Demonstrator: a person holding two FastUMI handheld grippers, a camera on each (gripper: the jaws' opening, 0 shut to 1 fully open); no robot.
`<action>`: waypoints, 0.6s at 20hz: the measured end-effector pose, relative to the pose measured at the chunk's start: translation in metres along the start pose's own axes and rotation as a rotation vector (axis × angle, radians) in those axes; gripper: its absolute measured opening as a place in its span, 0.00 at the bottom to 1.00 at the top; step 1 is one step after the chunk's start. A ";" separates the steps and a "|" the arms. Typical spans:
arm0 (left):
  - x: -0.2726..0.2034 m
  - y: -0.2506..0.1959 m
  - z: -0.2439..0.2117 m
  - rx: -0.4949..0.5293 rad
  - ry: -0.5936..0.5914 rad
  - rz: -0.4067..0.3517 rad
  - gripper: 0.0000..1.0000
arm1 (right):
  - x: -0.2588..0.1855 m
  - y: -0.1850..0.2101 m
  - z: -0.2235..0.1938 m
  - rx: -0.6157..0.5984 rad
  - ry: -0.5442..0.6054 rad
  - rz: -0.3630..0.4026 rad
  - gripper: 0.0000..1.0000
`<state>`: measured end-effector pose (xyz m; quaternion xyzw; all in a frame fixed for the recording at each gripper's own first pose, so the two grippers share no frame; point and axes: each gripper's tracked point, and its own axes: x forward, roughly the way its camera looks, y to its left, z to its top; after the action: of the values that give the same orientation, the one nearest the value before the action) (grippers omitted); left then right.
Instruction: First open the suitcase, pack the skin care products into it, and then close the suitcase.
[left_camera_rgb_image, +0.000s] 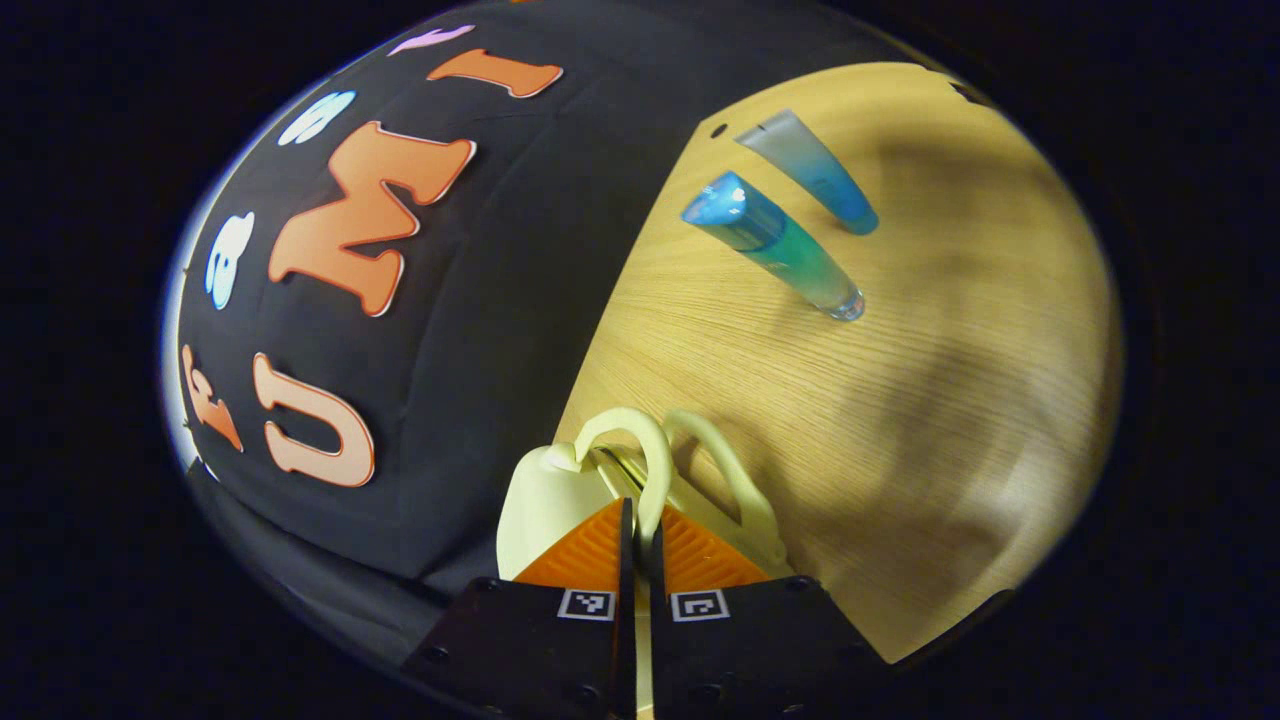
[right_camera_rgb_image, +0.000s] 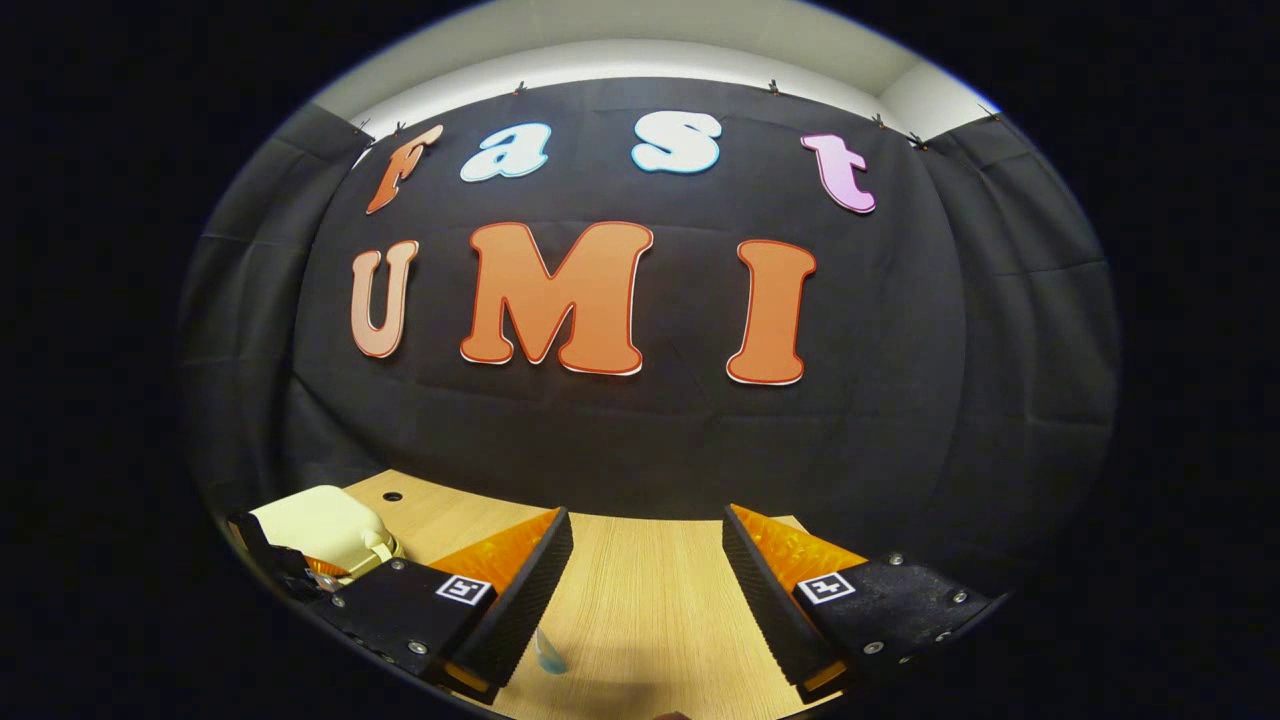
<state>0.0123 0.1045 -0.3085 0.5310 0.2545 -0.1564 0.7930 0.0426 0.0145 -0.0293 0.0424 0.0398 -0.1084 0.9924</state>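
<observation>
I see a pale wooden bench (left_camera_rgb_image: 900, 400) set against the booth's black cloth wall (right_camera_rgb_image: 640, 430). My left tool (left_camera_rgb_image: 640, 540) is clamped on one handle of the small cream plastic suitcase (left_camera_rgb_image: 545, 495) at the bench's wall edge. Beyond the suitcase lie two blue translucent skin-care tubes (left_camera_rgb_image: 775, 245). My right tool (right_camera_rgb_image: 645, 570) hangs spread apart above the bench.

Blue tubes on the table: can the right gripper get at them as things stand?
Probably yes. The right gripper is open over bare table, holding nothing. The two blue tubes lie uncovered, clear of the suitcase.
</observation>
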 end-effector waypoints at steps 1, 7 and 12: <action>-0.002 0.010 0.000 -0.026 0.002 0.005 0.06 | 0.001 0.002 0.000 0.001 0.005 0.005 0.95; -0.016 0.066 0.000 -0.305 -0.006 0.012 0.06 | 0.004 0.036 0.001 -0.010 0.016 0.073 0.95; -0.035 0.121 -0.014 -0.464 -0.047 0.060 0.06 | 0.007 0.067 0.009 -0.033 0.004 0.119 0.95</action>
<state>0.0426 0.1632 -0.2008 0.3379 0.2492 -0.0823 0.9038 0.0646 0.0770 -0.0159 0.0285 0.0411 -0.0484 0.9976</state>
